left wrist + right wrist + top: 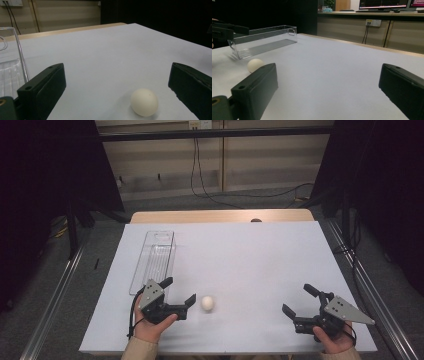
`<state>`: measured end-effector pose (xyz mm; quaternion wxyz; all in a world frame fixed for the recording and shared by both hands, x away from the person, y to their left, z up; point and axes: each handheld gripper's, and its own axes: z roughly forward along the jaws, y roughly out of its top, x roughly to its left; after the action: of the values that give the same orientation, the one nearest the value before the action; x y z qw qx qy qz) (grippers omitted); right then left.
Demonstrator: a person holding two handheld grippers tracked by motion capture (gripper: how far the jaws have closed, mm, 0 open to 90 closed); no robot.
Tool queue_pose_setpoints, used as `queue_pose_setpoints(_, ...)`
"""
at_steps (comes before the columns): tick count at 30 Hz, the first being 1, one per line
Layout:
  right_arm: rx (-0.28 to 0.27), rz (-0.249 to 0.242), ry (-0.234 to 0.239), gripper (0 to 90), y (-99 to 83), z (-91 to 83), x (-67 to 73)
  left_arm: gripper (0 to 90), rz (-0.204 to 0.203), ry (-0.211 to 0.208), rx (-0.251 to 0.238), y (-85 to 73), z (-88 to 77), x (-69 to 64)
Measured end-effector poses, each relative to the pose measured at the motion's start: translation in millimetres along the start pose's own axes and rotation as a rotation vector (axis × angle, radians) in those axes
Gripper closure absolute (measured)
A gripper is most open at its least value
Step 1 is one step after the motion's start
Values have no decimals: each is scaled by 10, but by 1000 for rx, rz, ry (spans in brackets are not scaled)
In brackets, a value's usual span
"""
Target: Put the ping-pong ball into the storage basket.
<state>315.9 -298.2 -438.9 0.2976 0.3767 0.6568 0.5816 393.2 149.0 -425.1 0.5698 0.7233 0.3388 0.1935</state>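
My left gripper has matt black jaws that look like hard plastic, and a flat grey plate on top with a dull, metal-like finish. My right gripper looks the same. Near the left one lies an egg, off-white, smooth, and faintly chalky. The table is covered with a matt white sheet, with pale wood showing at its far edge. The bin at far left is clear glossy plastic with a ribbed floor.

High view looks down the table; both low gripper views share the egg, perhaps obliquely.
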Motion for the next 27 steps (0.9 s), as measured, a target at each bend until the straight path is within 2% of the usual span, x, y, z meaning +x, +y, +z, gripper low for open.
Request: queue_pose_setpoints(27, 4, -8, 5, 20, 1, 3, 4, 15, 5, -22, 23, -7, 84, -58)
